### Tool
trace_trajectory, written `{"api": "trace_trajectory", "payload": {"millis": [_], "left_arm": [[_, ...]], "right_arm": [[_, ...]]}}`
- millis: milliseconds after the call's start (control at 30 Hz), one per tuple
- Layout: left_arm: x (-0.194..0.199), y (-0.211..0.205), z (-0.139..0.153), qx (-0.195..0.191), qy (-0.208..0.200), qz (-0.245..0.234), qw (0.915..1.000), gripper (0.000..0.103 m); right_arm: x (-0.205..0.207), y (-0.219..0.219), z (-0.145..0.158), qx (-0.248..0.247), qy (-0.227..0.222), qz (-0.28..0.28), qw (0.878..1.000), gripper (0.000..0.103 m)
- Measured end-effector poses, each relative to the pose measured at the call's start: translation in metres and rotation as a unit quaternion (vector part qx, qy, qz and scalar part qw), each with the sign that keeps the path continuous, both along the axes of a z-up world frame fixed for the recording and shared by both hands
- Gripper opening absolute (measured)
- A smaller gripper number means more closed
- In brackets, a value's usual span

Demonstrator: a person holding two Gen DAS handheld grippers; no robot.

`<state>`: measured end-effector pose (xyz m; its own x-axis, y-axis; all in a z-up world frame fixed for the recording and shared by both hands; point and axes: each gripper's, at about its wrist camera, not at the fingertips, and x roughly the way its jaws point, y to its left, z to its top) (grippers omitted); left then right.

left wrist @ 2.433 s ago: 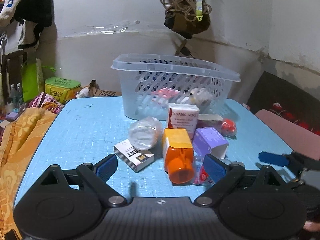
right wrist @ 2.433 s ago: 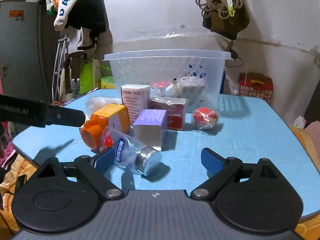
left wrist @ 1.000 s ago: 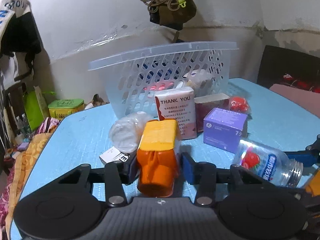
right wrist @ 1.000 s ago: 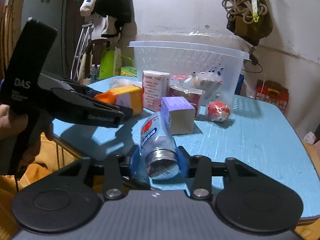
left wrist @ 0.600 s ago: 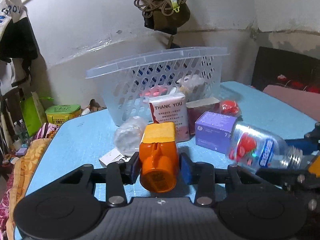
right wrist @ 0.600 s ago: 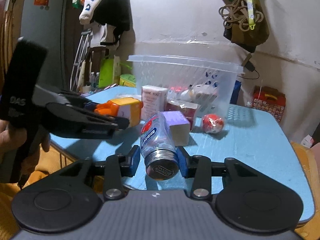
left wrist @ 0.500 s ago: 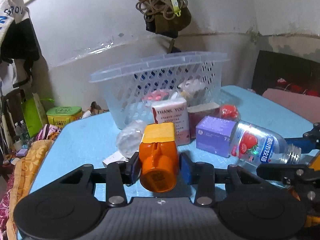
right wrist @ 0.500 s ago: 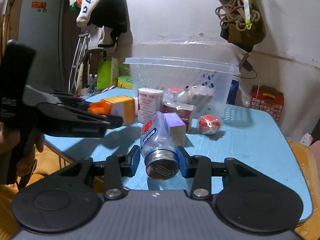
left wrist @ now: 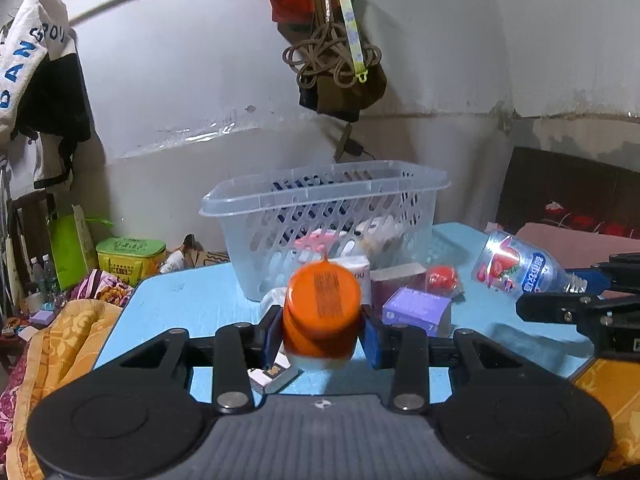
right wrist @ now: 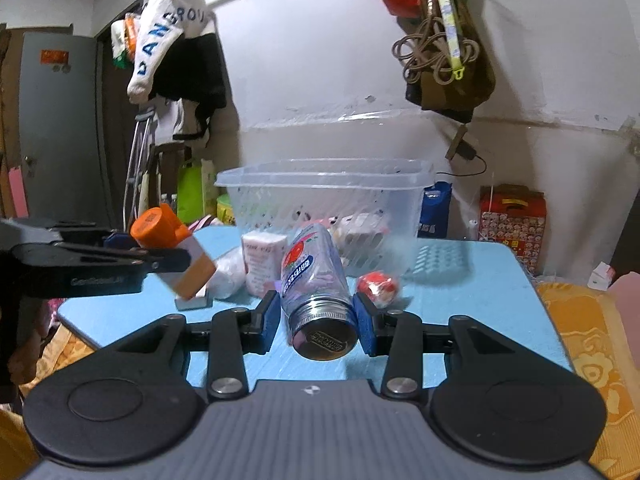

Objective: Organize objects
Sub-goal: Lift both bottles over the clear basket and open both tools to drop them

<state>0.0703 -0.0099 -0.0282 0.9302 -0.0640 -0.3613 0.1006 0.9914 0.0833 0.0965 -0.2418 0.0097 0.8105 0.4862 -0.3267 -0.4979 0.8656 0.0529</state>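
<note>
My left gripper (left wrist: 322, 330) is shut on an orange bottle (left wrist: 322, 306), held above the blue table (left wrist: 192, 300) with its base toward the camera; it also shows in the right wrist view (right wrist: 160, 228). My right gripper (right wrist: 318, 322) is shut on a clear plastic bottle with a silver cap (right wrist: 314, 276), lifted off the table; it also shows in the left wrist view (left wrist: 520, 266). A clear lattice basket (left wrist: 320, 200) with several items inside stands at the back of the table, beyond both grippers.
On the table in front of the basket lie a purple box (left wrist: 416, 308), a red ball (left wrist: 442, 280), a white "thank you" box (right wrist: 262, 262), a dark red box (left wrist: 394, 284), a crumpled clear wrapper (right wrist: 228, 274) and a small white box (left wrist: 274, 376). Orange cloth (left wrist: 52, 344) lies left.
Both grippers closed on their bottles and lifted them off the table. The orange bottle has tilted so its base faces the camera. Both have risen higher.
</note>
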Motion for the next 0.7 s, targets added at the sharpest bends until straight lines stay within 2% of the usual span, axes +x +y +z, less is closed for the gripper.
{"api": "trace_trajectory", "payload": {"millis": [167,400,700], "left_arm": [[-0.006,-0.001,0.007,-0.007,-0.017,-0.003,0.9998,0.044],[0.004,0.002,-0.001,-0.008,0.002,-0.002,1.0,0.044],[-0.002,0.009,0.003,-0.016,-0.009,0.004,0.9998,0.044]], "right_arm": [[0.004,-0.007,0.006,0.014,-0.002,-0.005,1.0,0.044],[0.011,-0.008,0.003,0.016,0.009,-0.006,1.0,0.044],[0.004,-0.004,0.006,0.013,0.003,0.0,1.0,0.044]]}}
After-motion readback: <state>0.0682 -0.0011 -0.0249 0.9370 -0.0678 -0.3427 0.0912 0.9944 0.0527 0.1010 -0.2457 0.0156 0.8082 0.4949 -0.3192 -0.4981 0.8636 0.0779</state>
